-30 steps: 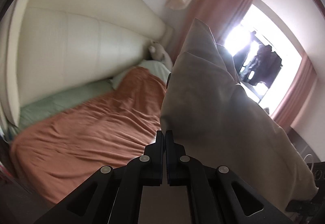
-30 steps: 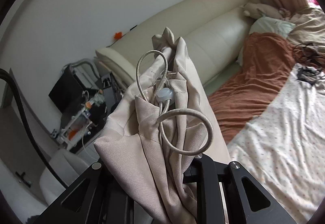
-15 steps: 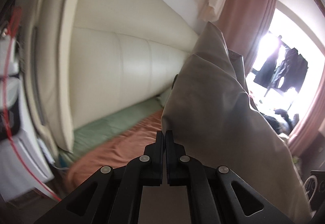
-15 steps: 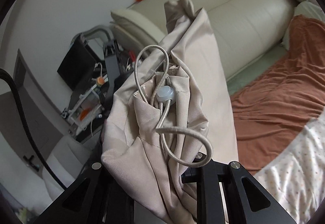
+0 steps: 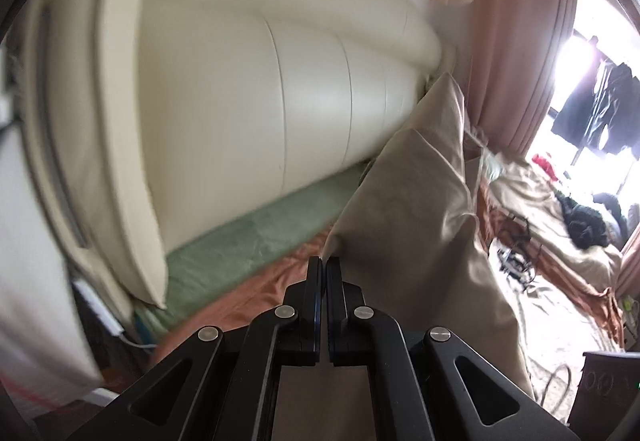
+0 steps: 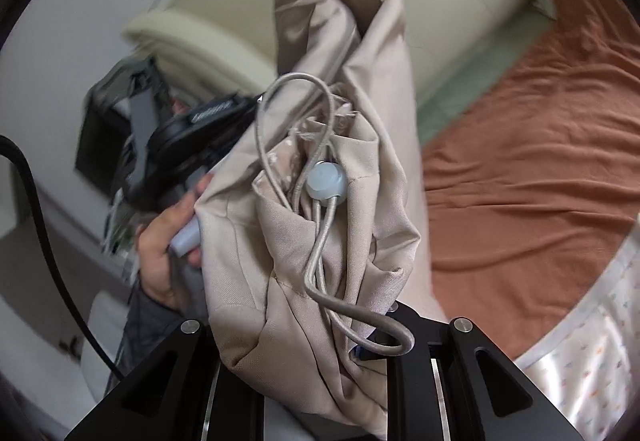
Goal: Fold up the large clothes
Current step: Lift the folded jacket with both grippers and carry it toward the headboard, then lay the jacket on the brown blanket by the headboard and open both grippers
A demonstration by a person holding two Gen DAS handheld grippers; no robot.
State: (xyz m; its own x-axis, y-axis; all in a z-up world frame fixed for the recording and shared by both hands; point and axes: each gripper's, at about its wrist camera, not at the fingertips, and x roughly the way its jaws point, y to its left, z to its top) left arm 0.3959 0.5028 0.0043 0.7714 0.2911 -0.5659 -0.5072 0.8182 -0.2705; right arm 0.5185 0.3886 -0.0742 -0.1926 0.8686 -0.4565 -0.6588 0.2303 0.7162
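Both tongs are carrying a beige garment (image 6: 340,241) toward the rust-coloured bedspread (image 6: 540,169). In the right wrist view, the right gripper (image 6: 320,369) is clamping a thick bunch of the cloth between its narrowly parted jaws, the fabric rising toward twelve o'clock, with a drawstring (image 6: 320,253) and its pale toggle (image 6: 327,181) looping across the front. In the left wrist view, the left gripper (image 5: 324,273) is standing with jaws pressed together; a thin edge appears to be caught at their tips, the cloth billowing toward one o'clock. At nine o'clock in the right view, a hand (image 6: 168,241) is gripping the other tool's handle. Beyond, the cream headboard (image 5: 260,101) is looming. Judging by this, the step is laying out; next, the garment needs lowering and spreading flat on the bed.
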